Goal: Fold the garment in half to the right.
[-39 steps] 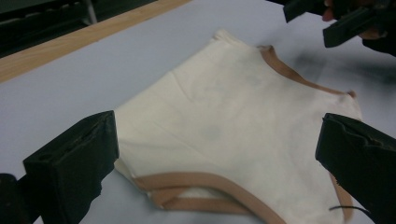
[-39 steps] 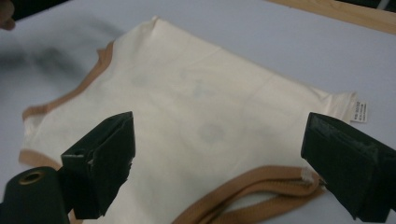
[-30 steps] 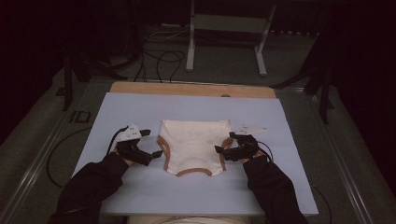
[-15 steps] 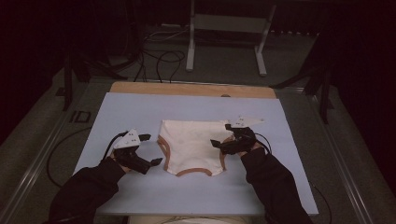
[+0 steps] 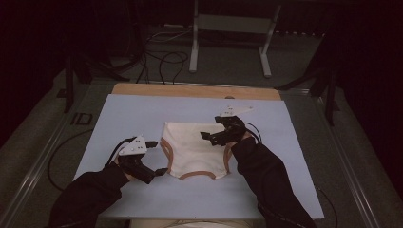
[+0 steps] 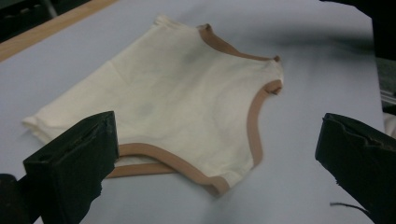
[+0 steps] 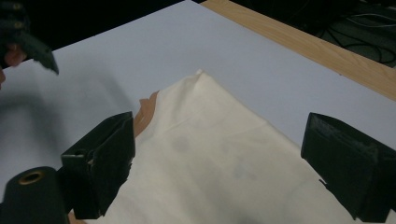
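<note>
A cream garment (image 5: 192,149) with tan trim lies flat on the pale blue mat (image 5: 142,114). My left gripper (image 5: 158,156) is open at the garment's left edge, its jaws low and either side of the trimmed leg opening. In the left gripper view the garment (image 6: 182,93) lies just ahead of the wide-apart jaws of the left gripper (image 6: 219,154). My right gripper (image 5: 212,133) hovers open over the garment's right upper part. In the right gripper view cream cloth (image 7: 224,140) fills the gap between the jaws of the right gripper (image 7: 219,163).
A wooden strip (image 5: 190,90) runs along the mat's far edge. Beyond the table stand a metal frame (image 5: 228,42) and loose cables (image 5: 161,57) on the dark floor. Bare mat lies on both sides of the garment and in front of it.
My right gripper has moved away from me and leftward, from the garment's right edge to over the cloth. The left gripper has drawn slightly nearer to me. The garment lies as before.
</note>
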`<state>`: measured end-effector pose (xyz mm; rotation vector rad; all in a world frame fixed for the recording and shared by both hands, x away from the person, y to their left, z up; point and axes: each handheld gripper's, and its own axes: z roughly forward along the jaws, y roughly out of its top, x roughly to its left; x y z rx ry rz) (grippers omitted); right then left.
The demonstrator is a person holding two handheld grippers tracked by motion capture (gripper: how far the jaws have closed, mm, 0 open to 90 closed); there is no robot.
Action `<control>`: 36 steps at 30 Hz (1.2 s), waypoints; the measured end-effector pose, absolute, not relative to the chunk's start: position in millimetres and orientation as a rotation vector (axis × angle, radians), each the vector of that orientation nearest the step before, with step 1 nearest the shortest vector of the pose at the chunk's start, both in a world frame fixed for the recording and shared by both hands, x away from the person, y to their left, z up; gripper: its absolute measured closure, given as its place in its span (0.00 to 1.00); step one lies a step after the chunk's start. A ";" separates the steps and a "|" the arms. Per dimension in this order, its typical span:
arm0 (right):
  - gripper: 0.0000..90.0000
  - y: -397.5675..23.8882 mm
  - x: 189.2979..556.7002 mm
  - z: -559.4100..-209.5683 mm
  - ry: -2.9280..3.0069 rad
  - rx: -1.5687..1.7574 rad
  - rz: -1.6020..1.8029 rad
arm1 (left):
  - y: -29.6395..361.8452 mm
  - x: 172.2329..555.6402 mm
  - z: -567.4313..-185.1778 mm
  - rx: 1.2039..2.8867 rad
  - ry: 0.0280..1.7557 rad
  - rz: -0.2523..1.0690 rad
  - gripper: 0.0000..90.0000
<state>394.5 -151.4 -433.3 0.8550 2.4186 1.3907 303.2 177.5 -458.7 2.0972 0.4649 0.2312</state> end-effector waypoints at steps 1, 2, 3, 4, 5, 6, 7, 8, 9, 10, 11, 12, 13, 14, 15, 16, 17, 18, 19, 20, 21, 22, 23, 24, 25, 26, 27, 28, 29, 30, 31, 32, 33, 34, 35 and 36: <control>0.11 -148.7 396.3 -433.5 2.421 0.851 1.389 | 176.1 303.1 -460.1 2.116 0.459 0.237 0.00; 0.11 -148.7 396.3 -433.5 2.421 0.851 1.389 | 176.1 303.1 -460.1 2.116 0.459 0.237 0.00; 0.11 -142.6 399.8 -433.8 2.431 0.847 1.383 | 174.8 303.3 -462.7 2.124 0.453 0.214 0.00; 0.11 -142.6 399.8 -433.8 2.431 0.847 1.383 | 174.8 303.3 -462.7 2.124 0.453 0.214 0.00; 0.11 -136.0 403.8 -434.2 2.442 0.845 1.378 | 174.3 303.6 -463.7 2.127 0.452 0.204 0.00; 0.11 -136.0 403.8 -434.2 2.442 0.845 1.378 | 173.6 303.2 -464.6 2.125 0.449 0.198 0.00; 0.11 -129.1 406.9 -434.6 2.453 0.835 1.364 | 172.1 302.1 -465.8 2.123 0.444 0.189 0.00; 0.11 -125.8 408.6 -435.4 2.457 0.837 1.370 | 171.7 301.4 -466.2 2.121 0.436 0.192 0.00; 0.11 -122.8 410.3 -436.1 2.467 0.840 1.375 | 171.4 301.0 -466.5 2.118 0.428 0.190 0.00; 0.11 -122.8 410.3 -436.1 2.467 0.840 1.375 | 171.4 301.0 -466.5 2.118 0.428 0.190 0.00; 0.11 -116.2 413.1 -438.2 2.476 0.835 1.371 | 170.2 300.0 -467.3 2.117 0.421 0.184 0.00; 0.11 -116.2 413.1 -438.2 2.476 0.835 1.371 | 170.2 300.0 -467.3 2.117 0.421 0.184 0.00; 0.11 -110.5 415.4 -439.7 2.485 0.829 1.364 | 168.8 299.2 -468.1 2.129 0.411 0.193 0.00; 0.11 -107.8 416.3 -440.2 2.488 0.828 1.366 | 168.2 299.0 -468.7 2.131 0.408 0.190 0.00; 0.11 -105.4 417.2 -440.7 2.492 0.828 1.361 | 167.8 299.0 -469.2 2.131 0.402 0.182 0.00; 0.11 -105.4 417.2 -440.7 2.492 0.828 1.361 | 167.8 299.0 -469.2 2.131 0.402 0.182 0.00; 0.11 -101.1 419.2 -441.6 2.499 0.823 1.350 | 166.3 298.4 -470.1 2.131 0.393 0.185 0.00; 0.11 -99.5 420.6 -441.9 2.503 0.825 1.345 | 166.3 298.4 -470.1 2.131 0.393 0.185 0.00; 0.11 -97.9 422.0 -442.3 2.506 0.824 1.347 | 164.5 298.3 -470.5 2.140 0.382 0.184 0.00; 0.11 -97.9 422.0 -442.3 2.506 0.824 1.347 | 164.5 298.3 -470.5 2.140 0.382 0.184 0.01; 0.11 -94.4 424.5 -442.9 2.509 0.837 1.347 | 162.5 297.9 -471.0 2.141 0.371 0.175 0.01; 0.11 -94.4 424.5 -442.9 2.509 0.837 1.347 | 162.5 297.9 -471.0 2.141 0.371 0.175 0.01; 0.11 -90.4 427.0 -443.7 2.517 0.830 1.338 | 160.8 298.2 -471.4 2.150 0.355 0.177 0.01; 0.11 -88.2 428.0 -444.0 2.516 0.829 1.334 | 160.8 298.2 -471.4 2.150 0.355 0.177 0.01; 0.11 -86.0 429.0 -444.4 2.518 0.834 1.336 | 159.1 298.6 -472.4 2.159 0.347 0.185 0.02; 0.11 -86.0 429.0 -444.4 2.518 0.834 1.336 | 159.1 298.6 -472.4 2.159 0.347 0.185 0.03; 0.11 -81.7 431.4 -445.6 2.520 0.833 1.328 | 158.0 299.8 -474.3 2.166 0.340 0.179 0.03; 0.11 -81.7 431.4 -445.6 2.520 0.833 1.328 | 158.0 299.8 -474.3 2.166 0.340 0.179 0.03; 0.11 -77.7 433.8 -446.9 2.526 0.833 1.325 | 157.4 301.6 -476.2 2.169 0.332 0.174 0.04; 0.11 -75.5 434.5 -447.5 2.527 0.837 1.325 | 157.4 301.6 -476.2 2.169 0.332 0.174 0.04; 0.11 -73.5 435.4 -448.1 2.531 0.836 1.320 | 156.4 303.2 -478.4 2.176 0.328 0.177 0.05; 0.11 -71.4 436.2 -448.9 2.535 0.837 1.323 | 156.4 303.2 -478.4 2.176 0.328 0.177 0.05; 0.11 -69.4 437.1 -449.7 2.539 0.840 1.323 | 155.0 304.4 -480.9 2.183 0.327 0.179 0.05; 0.11 -67.4 438.0 -450.5 2.544 0.839 1.322 | 155.0 304.4 -480.9 2.183 0.327 0.179 0.06; 0.11 -65.4 438.8 -451.3 2.549 0.840 1.318 | 152.9 305.8 -483.3 2.200 0.316 0.181 0.06; 0.11 -63.4 439.8 -452.2 2.551 0.840 1.322 | 152.9 305.8 -483.3 2.200 0.316 0.181 0.06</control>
